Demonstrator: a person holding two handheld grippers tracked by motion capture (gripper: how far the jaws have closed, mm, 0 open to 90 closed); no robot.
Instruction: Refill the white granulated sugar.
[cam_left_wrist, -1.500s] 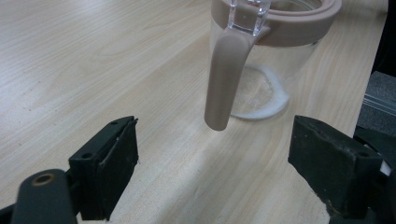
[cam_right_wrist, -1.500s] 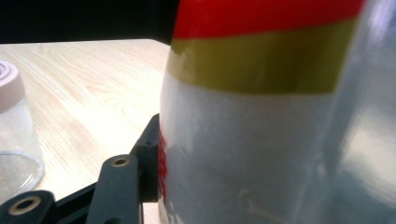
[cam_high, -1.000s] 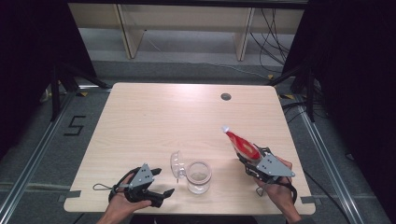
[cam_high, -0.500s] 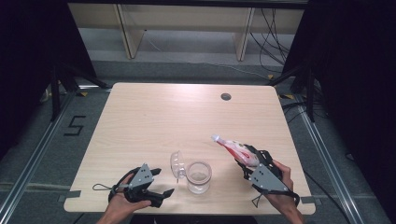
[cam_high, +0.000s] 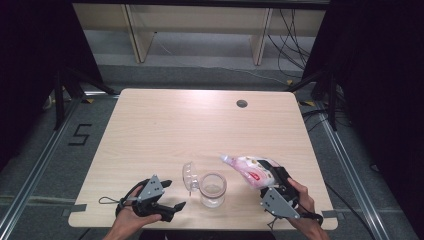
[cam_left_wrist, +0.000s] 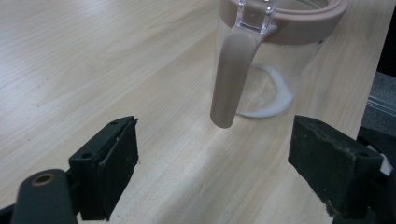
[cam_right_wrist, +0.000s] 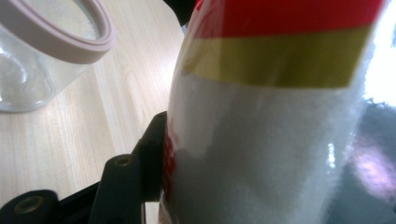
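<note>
High view: right fingers (cam_high: 270, 178) pinch the bag (cam_high: 248, 169), tilted toward the jar (cam_high: 213, 189) at nine o'clock; left fingers (cam_high: 171, 195) spread. Contents may miss the mouth.

We see a clear bag (cam_high: 252, 170) of white granules with a red and yellow label, tilted, its tip toward the glass jar (cam_high: 213, 189). The jar stands upright near the tabletop's front edge, lid (cam_high: 188, 176) hinged open.
</note>
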